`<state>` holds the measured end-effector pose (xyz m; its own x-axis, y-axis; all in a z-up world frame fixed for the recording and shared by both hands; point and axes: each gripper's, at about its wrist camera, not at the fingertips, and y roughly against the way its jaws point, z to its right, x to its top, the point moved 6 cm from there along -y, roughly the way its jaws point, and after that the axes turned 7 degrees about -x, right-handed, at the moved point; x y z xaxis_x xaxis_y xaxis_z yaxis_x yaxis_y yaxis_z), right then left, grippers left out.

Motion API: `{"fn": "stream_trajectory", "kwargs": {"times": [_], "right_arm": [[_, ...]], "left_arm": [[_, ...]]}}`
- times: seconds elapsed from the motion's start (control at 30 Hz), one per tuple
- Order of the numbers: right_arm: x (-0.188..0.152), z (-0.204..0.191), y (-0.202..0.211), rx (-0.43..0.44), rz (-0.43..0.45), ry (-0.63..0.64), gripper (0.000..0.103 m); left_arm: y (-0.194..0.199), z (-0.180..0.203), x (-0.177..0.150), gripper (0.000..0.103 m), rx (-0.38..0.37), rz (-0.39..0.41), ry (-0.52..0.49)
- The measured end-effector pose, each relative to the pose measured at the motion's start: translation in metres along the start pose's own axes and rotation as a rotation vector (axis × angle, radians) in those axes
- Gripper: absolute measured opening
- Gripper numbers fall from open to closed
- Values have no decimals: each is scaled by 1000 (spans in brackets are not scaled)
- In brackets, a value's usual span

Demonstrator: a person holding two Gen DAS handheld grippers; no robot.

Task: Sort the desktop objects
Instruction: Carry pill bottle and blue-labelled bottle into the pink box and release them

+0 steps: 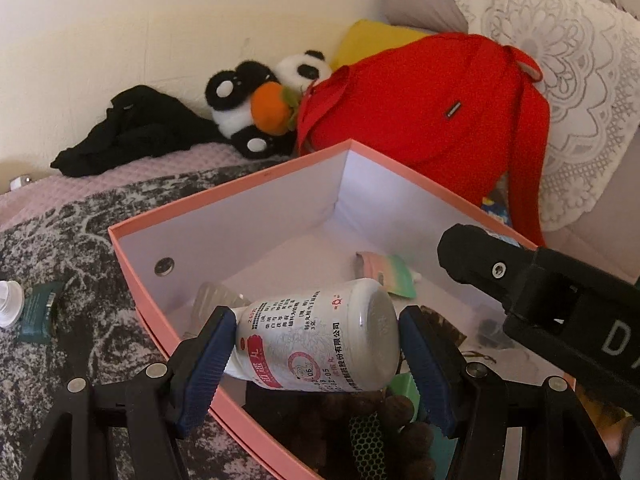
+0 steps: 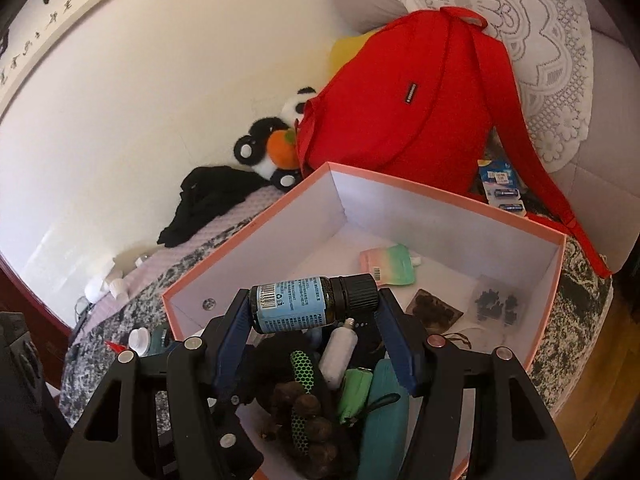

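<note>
My left gripper is shut on a white medicine bottle with red print, held sideways above the near corner of a pink box. My right gripper is shut on a small dark dropper bottle with a blue label and black cap, held sideways above the same pink box. The right gripper's body shows at the right of the left wrist view. In the box lie a pink-green pouch, brown beads, a green mesh item, a teal case and dark packets.
A red backpack leans behind the box, with a panda plush and black cloth by the wall. A battery pack lies right of the box. A white cap and green sachet lie left on the patterned cover.
</note>
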<state>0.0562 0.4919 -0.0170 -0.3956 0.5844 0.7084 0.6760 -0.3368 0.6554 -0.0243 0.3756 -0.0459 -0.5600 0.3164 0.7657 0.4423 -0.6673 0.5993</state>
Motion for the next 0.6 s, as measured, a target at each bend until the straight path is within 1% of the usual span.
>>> {"fn": "stream_trajectory", "kwargs": {"times": [0.2, 0.23, 0.27, 0.3, 0.33, 0.6], "right_arm": [[-2, -1, -1, 10, -17, -18, 68], [-2, -1, 0, 10, -15, -21, 71], [-2, -1, 0, 9, -13, -23, 75], [-2, -1, 1, 7, -10, -24, 76], [-2, -2, 1, 5, -8, -22, 78], [-5, -15, 3, 11, -7, -10, 78]], "left_arm": [[-5, -6, -2, 72, 19, -15, 34], [-5, -7, -2, 75, 27, -15, 39], [-4, -9, -2, 84, 41, -9, 38], [-3, -10, -1, 90, 55, 0, 37], [-1, -12, -1, 92, 63, 7, 38], [9, -22, 0, 92, 40, 16, 86]]}}
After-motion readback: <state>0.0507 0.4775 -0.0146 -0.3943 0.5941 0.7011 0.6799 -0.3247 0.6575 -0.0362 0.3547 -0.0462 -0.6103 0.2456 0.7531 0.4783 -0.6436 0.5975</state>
